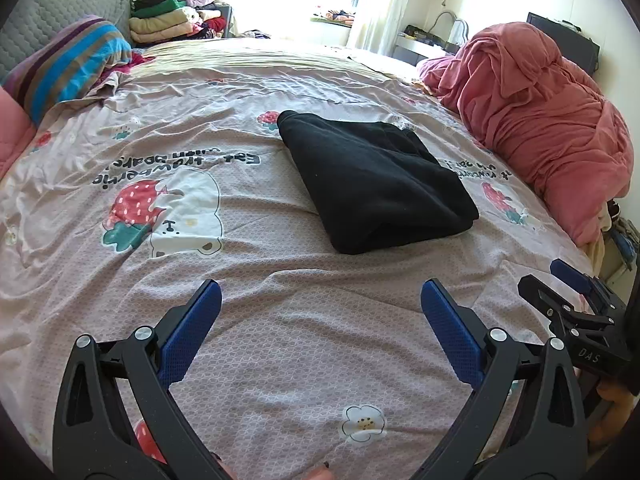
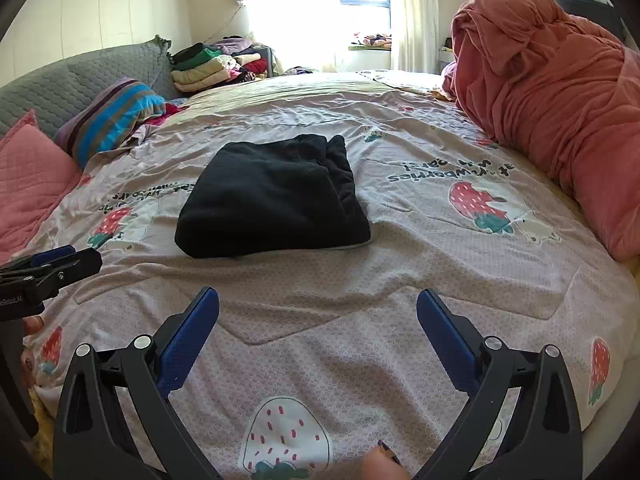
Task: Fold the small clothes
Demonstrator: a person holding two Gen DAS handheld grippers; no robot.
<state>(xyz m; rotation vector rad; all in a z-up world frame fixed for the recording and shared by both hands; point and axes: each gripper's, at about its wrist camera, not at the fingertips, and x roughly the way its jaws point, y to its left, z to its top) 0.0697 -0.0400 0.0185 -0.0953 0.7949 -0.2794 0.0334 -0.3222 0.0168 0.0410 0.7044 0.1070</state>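
Bed with strawberry-print cover; folded black garment at its centre, long axis running away, ahead of both. Left hand-held gripper and right hand-held gripper hover short of it, jaws apart, empty, about equally near

Bed: folded black garment

The left gripper and right gripper match: black plastic frames with triangular cut-outs, round silver pivot screws, and flat blue textured pads on each finger. The right gripper's body carries white "DAS" lettering in the left wrist view.
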